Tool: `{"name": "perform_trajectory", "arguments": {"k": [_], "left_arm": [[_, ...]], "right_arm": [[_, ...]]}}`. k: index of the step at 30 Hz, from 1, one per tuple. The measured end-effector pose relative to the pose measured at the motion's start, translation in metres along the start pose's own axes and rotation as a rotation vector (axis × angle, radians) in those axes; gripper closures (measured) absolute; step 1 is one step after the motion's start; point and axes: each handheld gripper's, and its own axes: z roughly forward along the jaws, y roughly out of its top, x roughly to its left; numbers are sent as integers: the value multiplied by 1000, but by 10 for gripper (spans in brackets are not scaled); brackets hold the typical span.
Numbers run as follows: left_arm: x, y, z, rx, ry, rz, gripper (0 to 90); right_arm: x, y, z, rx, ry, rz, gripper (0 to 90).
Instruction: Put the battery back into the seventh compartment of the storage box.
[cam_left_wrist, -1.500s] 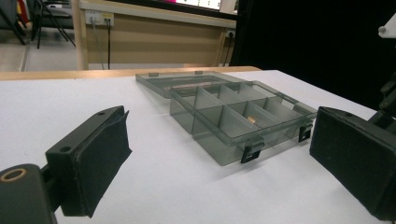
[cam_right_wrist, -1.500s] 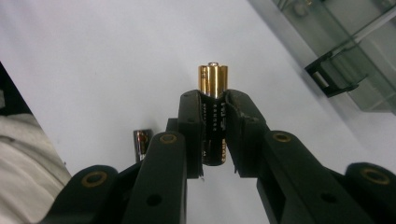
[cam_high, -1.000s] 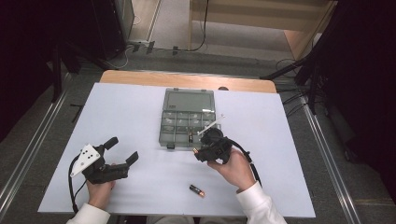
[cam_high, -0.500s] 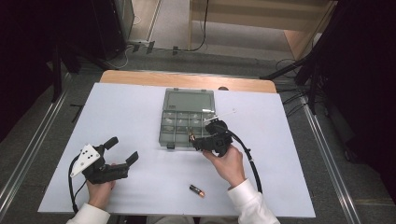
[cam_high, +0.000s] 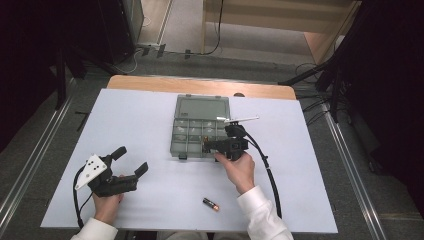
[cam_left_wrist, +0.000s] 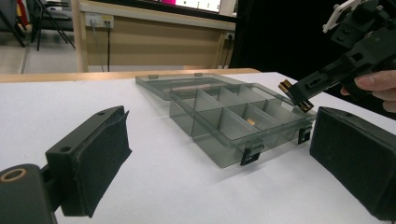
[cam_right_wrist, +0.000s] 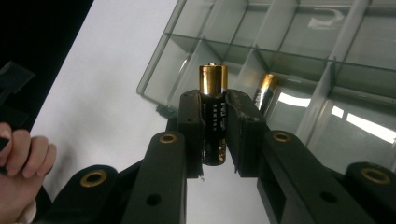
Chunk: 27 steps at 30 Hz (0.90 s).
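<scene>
A clear grey compartment box (cam_high: 179, 131) lies open in the middle of the white table, lid flat behind it. My right gripper (cam_high: 209, 145) hovers over the box's near right compartments, shut on a gold-and-black battery (cam_right_wrist: 213, 77) that stands end-up between the pads (cam_right_wrist: 190, 130). From the left gripper view that battery (cam_left_wrist: 293, 94) hangs just above the box's front edge (cam_left_wrist: 261, 140). One battery (cam_right_wrist: 266, 89) lies inside a compartment. Another battery (cam_high: 211, 204) lies loose on the table near the front edge. My left gripper (cam_high: 131, 160) rests at the table's left front, open and holding nothing.
The wooden table edge (cam_high: 200, 85) runs behind the box. A black cable (cam_high: 270, 175) trails from the right gripper back along the person's sleeve. The person's left hand (cam_right_wrist: 21, 158) shows in the right gripper view.
My right gripper has moved left and slightly down with the battery, from the box's right corner to over its near compartments. The left gripper has stayed put.
</scene>
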Motion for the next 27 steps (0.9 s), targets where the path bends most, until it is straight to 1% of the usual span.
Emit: {"name": "perform_trajectory", "arguments": {"k": [2, 4, 6, 8, 12, 13, 15, 16, 17, 18, 19, 20, 22, 24, 26, 27], "left_arm": [[0, 0, 0, 0, -1, 0, 45], [0, 0, 0, 0, -1, 0, 45], [0, 0, 0, 0, -1, 0, 45], [0, 0, 0, 0, -2, 0, 45], [0, 0, 0, 0, -1, 0, 45], [0, 0, 0, 0, -1, 0, 45], [0, 0, 0, -2, -1, -2, 45], [0, 0, 0, -3, -1, -2, 45], [0, 0, 0, -2, -2, -2, 45], [0, 0, 0, -2, -2, -3, 45], [0, 0, 0, -1, -3, -3, 45], [0, 0, 0, 0, -3, -3, 45], [0, 0, 0, -1, -3, -4, 45], [0, 0, 0, 0, -3, -2, 45], [0, 0, 0, 0, -3, -2, 45], [0, 0, 0, -1, -3, -3, 45]], "right_arm": [[-2, 1, 2, -7, -7, 17, 779], [-4, 3, 5, -11, 6, 46, 779], [-7, 4, 7, -22, 24, 64, 778], [-9, 5, 9, -17, 35, 93, 778], [-14, 7, 11, -15, 36, 138, 778], [-16, 7, 12, -16, 34, 143, 778], [-19, 8, 15, -15, 44, 168, 778], [-21, 8, 16, -12, 57, 186, 778], [-22, 8, 17, -10, 53, 193, 772], [-23, 8, 18, -11, 48, 196, 745], [-24, 8, 19, -14, 52, 205, 659], [-24, 7, 18, -15, 51, 208, 648], [-23, 6, 16, -17, 52, 206, 577], [-22, 6, 13, -19, 55, 187, 453], [-22, 6, 10, -22, 79, 159, 291], [-21, 6, 9, -16, 95, 138, 234]]}}
